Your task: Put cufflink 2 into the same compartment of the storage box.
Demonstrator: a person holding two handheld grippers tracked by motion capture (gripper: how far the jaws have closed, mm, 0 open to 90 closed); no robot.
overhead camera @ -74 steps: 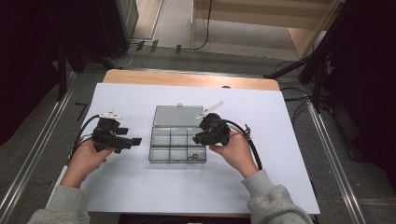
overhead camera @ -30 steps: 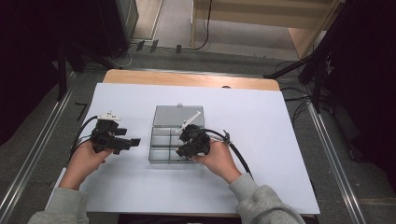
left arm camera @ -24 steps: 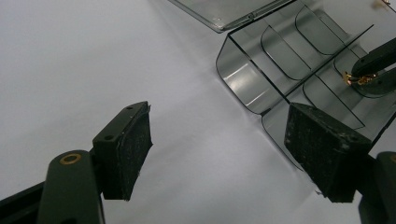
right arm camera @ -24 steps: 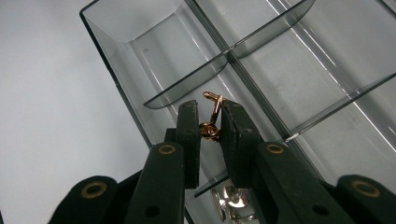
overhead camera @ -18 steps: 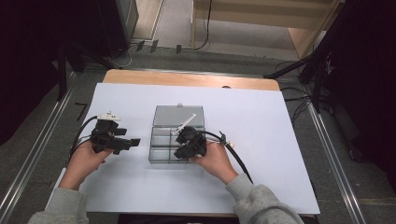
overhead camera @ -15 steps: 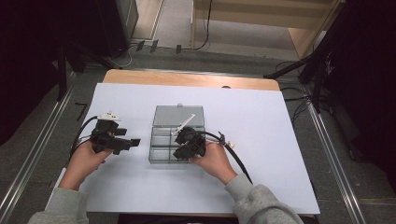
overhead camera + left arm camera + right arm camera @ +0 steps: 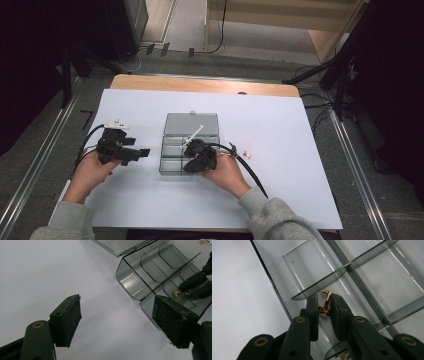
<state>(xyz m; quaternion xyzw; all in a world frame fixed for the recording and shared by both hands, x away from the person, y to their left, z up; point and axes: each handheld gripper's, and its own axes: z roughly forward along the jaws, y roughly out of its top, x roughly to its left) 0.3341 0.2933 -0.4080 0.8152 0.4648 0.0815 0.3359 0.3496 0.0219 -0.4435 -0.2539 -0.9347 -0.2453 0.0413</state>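
A clear plastic compartment box (image 7: pixel 172 167) lies mid-table with its lid (image 7: pixel 191 123) folded open behind it. My right gripper (image 7: pixel 189 162) hangs over the box's near right compartments, shut on a small gold hooked piece (image 7: pixel 325 308). That piece sticks up between the two pads just above a curved divider (image 7: pixel 322 288). The left gripper view also catches the gold piece (image 7: pixel 186 292) in the right gripper's tips inside the box (image 7: pixel 135 287). My left gripper (image 7: pixel 145 151) rests on the white table left of the box, its jaws wide open (image 7: pixel 120 312) with nothing between them.
Another small gold piece (image 7: pixel 247 153) lies on the white tabletop (image 7: pixel 300 190) just right of my right hand. A black cable (image 7: pixel 252 175) trails from the right gripper toward the front. Dark stands and floor cables surround the table.
The right gripper has moved left from the box's right edge to over the box, then sunk slightly toward the near compartments. The left gripper has stayed put.
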